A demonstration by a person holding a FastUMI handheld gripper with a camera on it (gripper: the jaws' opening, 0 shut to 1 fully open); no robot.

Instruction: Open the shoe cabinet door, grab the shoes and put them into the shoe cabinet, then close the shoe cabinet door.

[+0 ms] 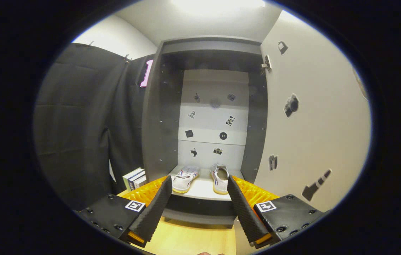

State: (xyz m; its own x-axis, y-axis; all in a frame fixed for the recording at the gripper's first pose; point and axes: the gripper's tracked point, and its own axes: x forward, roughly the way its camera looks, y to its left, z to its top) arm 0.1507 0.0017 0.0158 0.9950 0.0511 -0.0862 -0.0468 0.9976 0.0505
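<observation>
Gripper view looks into the open shoe cabinet [207, 53], its door [313, 117] swung wide to the right of the cabinet, and 2 shoes [185, 179] sit on the cabinet's bottom shelf [202, 189]. The claw [199, 189] hangs in front of the cabinet, fingers spread and holding nothing. Closing the door remains; a glancing push could slip off its smooth face, or a protruding toe could block it.

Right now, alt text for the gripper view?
Two white shoes sit side by side on the bottom shelf of the open shoe cabinet, its door swung right. The tool is open and empty, just short of them.
</observation>
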